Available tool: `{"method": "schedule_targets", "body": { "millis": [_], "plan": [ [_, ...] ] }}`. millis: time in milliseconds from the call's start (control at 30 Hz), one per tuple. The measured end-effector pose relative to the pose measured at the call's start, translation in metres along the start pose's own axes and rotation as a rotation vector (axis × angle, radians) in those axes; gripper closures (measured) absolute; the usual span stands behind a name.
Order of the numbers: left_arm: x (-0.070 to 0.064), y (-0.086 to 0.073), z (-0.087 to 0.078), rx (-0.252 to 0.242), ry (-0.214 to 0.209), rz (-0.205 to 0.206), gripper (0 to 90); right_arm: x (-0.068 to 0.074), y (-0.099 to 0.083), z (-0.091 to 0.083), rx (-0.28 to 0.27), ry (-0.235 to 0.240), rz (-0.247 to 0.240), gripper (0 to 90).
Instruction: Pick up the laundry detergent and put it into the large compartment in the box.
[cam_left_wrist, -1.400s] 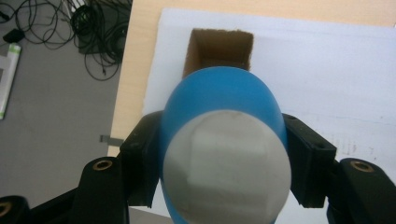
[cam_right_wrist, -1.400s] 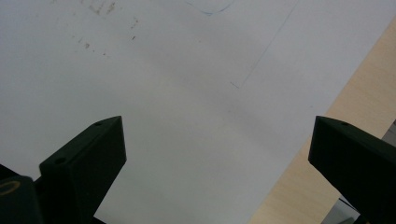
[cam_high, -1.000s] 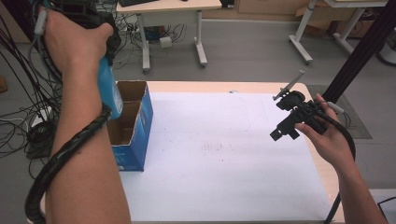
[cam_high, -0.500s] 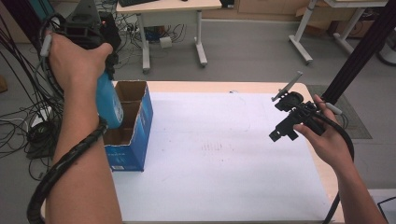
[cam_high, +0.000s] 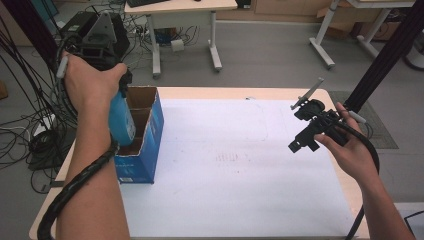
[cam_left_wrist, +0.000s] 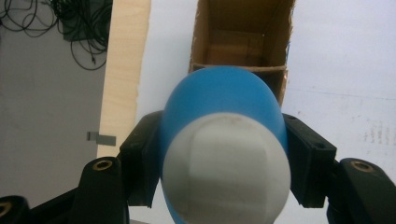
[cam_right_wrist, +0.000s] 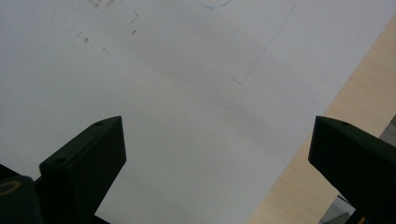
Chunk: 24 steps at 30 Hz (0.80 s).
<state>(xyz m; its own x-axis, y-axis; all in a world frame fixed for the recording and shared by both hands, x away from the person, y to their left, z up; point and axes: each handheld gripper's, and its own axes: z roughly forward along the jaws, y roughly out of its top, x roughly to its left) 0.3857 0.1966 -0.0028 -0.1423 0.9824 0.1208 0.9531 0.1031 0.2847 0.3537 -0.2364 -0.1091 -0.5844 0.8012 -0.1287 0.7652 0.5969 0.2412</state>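
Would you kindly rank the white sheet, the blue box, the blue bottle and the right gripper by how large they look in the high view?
1. White sheet, by far the largest.
2. Blue box.
3. Blue bottle and right gripper: these look about alike, and the hands hide part of each, so no ranking between them.

Bottle (cam_high: 121, 120) over box (cam_high: 145, 145) (table's left edge), right claw (cam_high: 303, 125) opposite, above sheet (cam_high: 240, 165)

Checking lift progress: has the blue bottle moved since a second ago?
Yes. The blue plastic bottle in the left tongs has risen relative to the blue cardboard box.
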Motion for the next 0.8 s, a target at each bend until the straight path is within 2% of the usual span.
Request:
{"method": "schedule_targets", "body": {
  "millis": [200, 433, 633, 800],
  "plan": [
    [0.001, -0.003, 0.009, 0.002, -0.006, 0.003, 38.2, 0.001, 0.0, 0.002, 0.002, 0.004, -0.007, 4.2],
    [-0.001, -0.006, 0.027, 0.018, -0.004, 0.026, 38.2, 0.001, 0.001, 0.006, 0.012, 0.007, -0.007, 4.2],
    [0.001, -0.01, 0.038, 0.021, -0.009, 0.027, 38.2, 0.001, 0.001, 0.009, 0.016, 0.006, -0.013, 4.3],
    [0.001, -0.014, 0.047, 0.021, -0.007, 0.035, 38.2, 0.0, -0.001, 0.01, 0.015, 0.008, 0.0, 4.2]
  ]
}}
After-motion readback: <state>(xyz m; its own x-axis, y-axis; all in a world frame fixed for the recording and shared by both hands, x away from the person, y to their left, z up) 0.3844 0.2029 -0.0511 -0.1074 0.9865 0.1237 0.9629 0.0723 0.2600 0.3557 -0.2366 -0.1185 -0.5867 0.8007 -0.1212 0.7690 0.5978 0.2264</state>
